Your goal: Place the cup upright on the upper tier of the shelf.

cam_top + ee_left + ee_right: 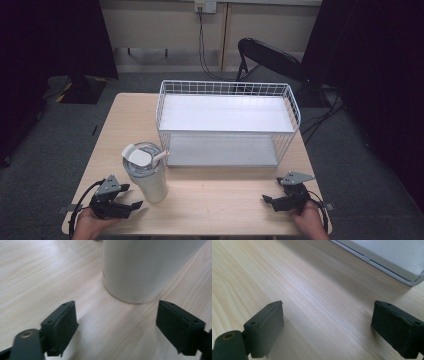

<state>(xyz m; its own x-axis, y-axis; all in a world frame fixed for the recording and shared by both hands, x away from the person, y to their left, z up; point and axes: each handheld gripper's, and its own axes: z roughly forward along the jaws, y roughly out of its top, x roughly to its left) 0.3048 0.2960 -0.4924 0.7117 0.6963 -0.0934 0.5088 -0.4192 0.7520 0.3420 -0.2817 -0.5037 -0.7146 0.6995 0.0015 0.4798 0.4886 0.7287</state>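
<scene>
A white tumbler (pixel 146 172) stands upright on the near left part of the wooden worktop (pixel 220 197), its long axis vertical, its lid flap open toward the left and a straw leaning out toward the right. It stands just near and left of the white wire basket (pixel 227 122), close to the basket's near left corner but apart from it. The left gripper (pixel 131 204) rests at the near left edge, its fingers (pixel 60 326) spread wide and empty, aimed at the tumbler's base, which sits just beyond them without contact. The right gripper (pixel 268 199) lies near the near right edge, its fingers (pixel 265 325) also wide apart and holding nothing, over bare wood. An open stretch of worktop runs between the two grippers, in front of the basket.
</scene>
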